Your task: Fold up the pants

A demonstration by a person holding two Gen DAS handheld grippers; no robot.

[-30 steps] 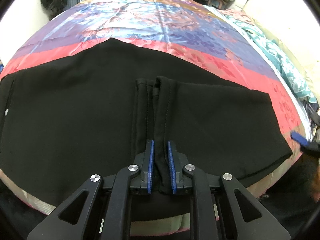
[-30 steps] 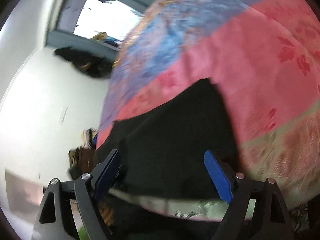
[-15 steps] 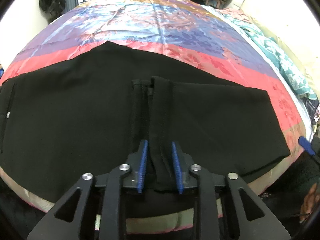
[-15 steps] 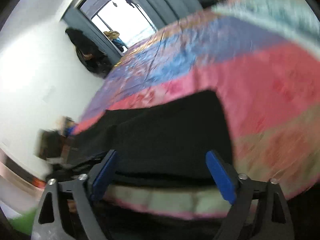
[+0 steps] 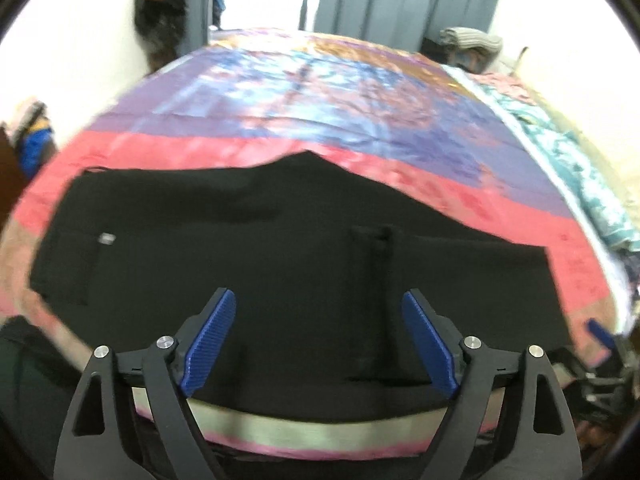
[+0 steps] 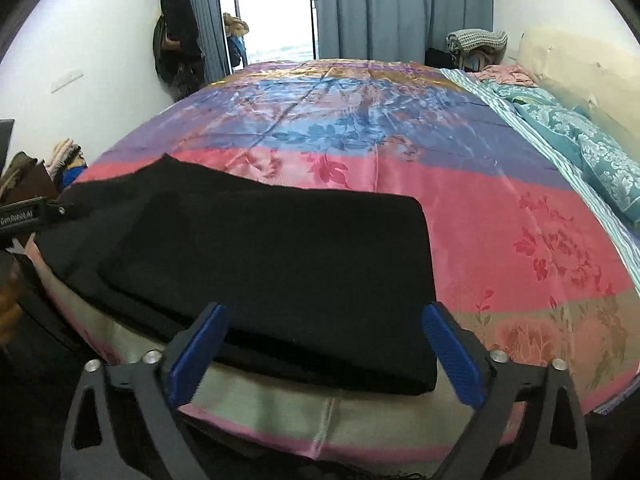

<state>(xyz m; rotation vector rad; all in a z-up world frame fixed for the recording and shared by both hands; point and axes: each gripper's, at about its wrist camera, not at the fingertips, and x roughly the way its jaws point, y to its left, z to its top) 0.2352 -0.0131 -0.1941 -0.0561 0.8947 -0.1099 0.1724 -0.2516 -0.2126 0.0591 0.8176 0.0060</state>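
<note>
Left tool (image 6: 28, 216), spread wide, seemingly reads "GenRobot.AI" beside pants (image 6: 280, 264).

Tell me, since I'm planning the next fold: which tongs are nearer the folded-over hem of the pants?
Left. The left tongs hang open just short of the hem on the black pants; the right tongs hang open at the pants' right end, farther along.

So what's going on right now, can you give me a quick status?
Left gripper open, right gripper open. Black pants folded over on bedspread. Nothing in the way.
</note>
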